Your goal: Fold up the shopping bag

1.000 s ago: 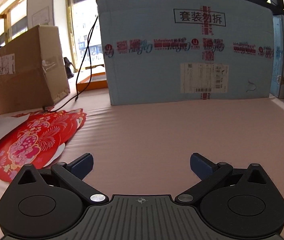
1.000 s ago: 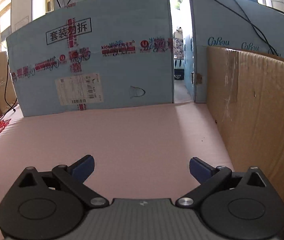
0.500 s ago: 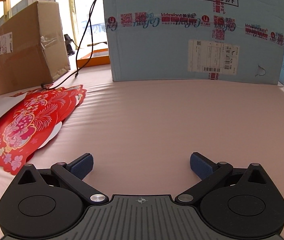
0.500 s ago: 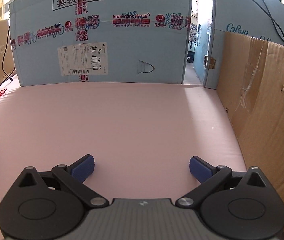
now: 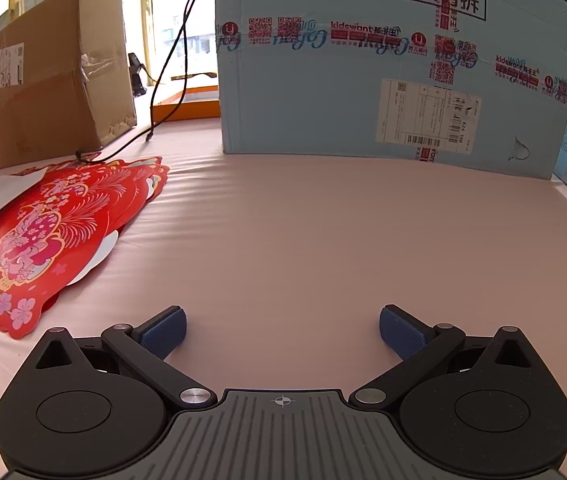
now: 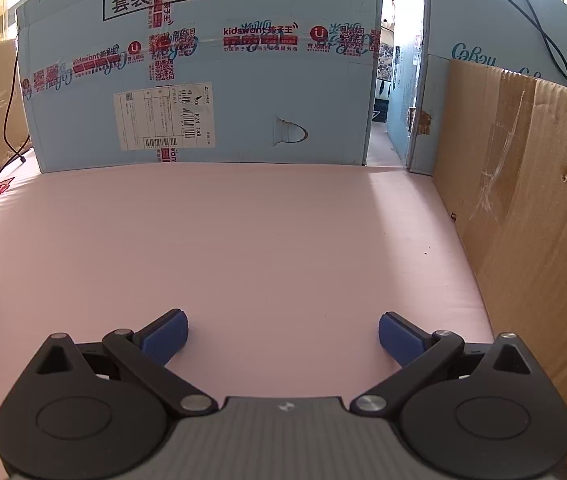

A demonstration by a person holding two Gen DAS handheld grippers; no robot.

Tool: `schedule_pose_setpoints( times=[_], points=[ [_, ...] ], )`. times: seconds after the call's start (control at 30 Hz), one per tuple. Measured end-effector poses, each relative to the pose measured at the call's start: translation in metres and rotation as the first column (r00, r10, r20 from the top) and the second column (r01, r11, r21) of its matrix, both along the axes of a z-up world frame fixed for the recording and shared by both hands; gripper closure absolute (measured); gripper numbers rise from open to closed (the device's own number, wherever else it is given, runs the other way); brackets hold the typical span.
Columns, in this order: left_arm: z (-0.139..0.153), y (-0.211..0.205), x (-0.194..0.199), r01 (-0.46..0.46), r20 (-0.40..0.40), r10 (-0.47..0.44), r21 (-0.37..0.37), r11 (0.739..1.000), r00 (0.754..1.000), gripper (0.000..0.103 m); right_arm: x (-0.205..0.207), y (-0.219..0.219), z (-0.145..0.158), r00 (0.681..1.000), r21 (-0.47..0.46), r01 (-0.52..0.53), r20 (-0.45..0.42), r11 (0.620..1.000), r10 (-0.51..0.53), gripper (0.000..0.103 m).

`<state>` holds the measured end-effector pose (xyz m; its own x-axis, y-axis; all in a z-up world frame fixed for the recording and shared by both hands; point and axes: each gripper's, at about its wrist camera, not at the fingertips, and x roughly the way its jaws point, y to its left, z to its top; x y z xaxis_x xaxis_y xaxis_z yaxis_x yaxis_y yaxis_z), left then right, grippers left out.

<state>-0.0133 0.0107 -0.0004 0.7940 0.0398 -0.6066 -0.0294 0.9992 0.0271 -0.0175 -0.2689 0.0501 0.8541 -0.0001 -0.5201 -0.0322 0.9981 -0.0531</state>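
Likely storeroom: shipping cartons (image 5: 383, 60) ring pink-covered table (image 6: 243, 240), cables (image 5: 175, 52).

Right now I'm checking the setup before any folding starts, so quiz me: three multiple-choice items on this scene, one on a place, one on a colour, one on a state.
1. Where do the red printed bags lie in the left wrist view?
A. at the left of the pink surface
B. on top of the blue box
C. between the gripper's fingers

2. What colour is the large taped box straight ahead?
A. brown
B. light blue
C. red

3. How does the left gripper stand?
A. shut on a bag
B. open, holding nothing
C. shut, holding nothing

Answers:
1 A: the bags rest flat on the pink surface, left of the gripper.
2 B: its face is light blue with red tape; the brown box stands apart at the left.
3 B: its blue pads are wide apart with bare surface between them.
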Motion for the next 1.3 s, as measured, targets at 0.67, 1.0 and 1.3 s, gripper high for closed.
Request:
schedule_pose_setpoints(
  times=[0.67, 1.0, 1.3],
  points=[
    [0.0004, 0.0021, 0.0006, -0.001, -0.001, 0.001, -0.001, 1.0, 1.0, 0.0, 0.0009, 0.0005, 0.0001, 1.0, 0.0, 0.003, 0.0, 1.0, -0.003, 0.0],
    [-0.0001, 0.0014, 0.0007, -0.002, 0.0, 0.002, 0.0, 1.0, 1.0, 0.0, 0.0013, 0.0006, -0.0001, 1.0, 0.0, 0.004, 0.001, 1.0, -0.004, 0.0],
    [0.0004, 0.0016, 0.0011, -0.001, -0.001, 0.001, -0.001, 1.0, 1.0, 0.0, 0.0009, 0.001, 0.0, 1.0, 0.0, 0.005, 0.001, 1.0, -0.005, 0.0]
  ],
)
